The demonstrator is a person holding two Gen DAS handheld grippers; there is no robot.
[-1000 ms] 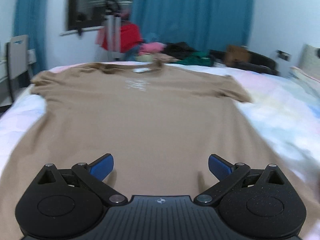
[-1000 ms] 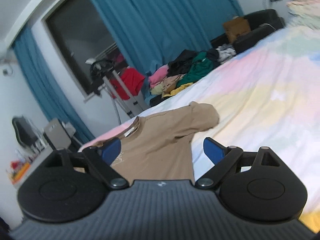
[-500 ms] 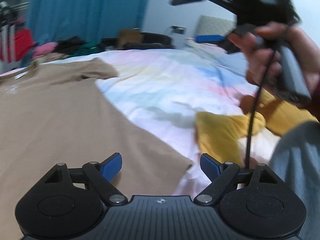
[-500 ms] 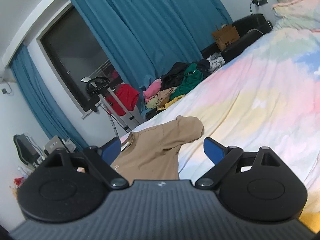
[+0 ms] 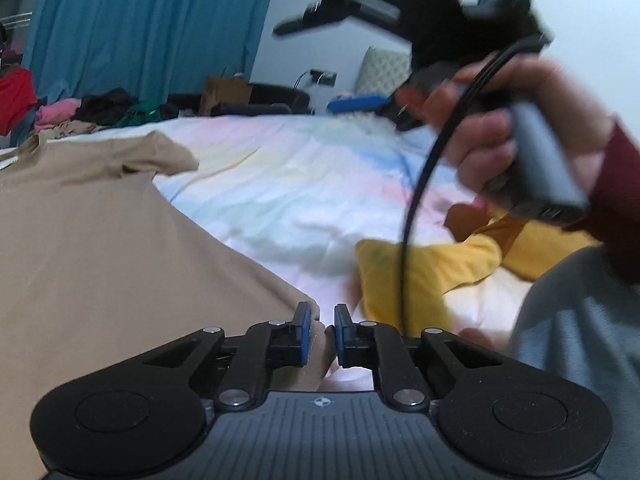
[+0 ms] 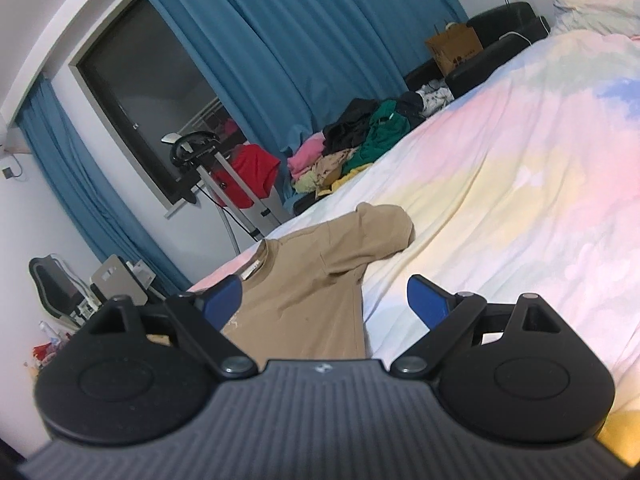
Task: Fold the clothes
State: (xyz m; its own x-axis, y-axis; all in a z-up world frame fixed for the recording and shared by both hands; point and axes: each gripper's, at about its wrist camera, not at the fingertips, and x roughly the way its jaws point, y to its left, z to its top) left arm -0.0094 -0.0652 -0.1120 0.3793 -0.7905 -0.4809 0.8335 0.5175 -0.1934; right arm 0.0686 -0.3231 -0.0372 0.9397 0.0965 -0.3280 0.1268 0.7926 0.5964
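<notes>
A tan T-shirt (image 5: 100, 248) lies flat on the pastel bed sheet (image 5: 300, 184), its collar at the far end. My left gripper (image 5: 321, 332) is low at the shirt's near right hem corner. Its jaws are closing, and a fold of tan cloth is pinched between the blue pads (image 5: 304, 330). In the right wrist view the shirt (image 6: 320, 280) shows its collar and one short sleeve. My right gripper (image 6: 324, 286) hovers above the bed, wide open with nothing between its fingers. A hand (image 5: 492, 140) holds it up in the air to the right of the left gripper.
A yellow garment (image 5: 420, 276) lies crumpled on the sheet just right of the shirt's corner. A grey trouser leg (image 5: 580, 320) is at the near right. A pile of clothes (image 6: 360, 148), a paper bag (image 6: 456, 46) and a stand with red cloth (image 6: 248, 168) lie beyond the bed.
My left gripper swung right from the shirt's middle to its lower right corner, and its jaws went from wide open to nearly together on the cloth. The right gripper stayed open and hardly moved.
</notes>
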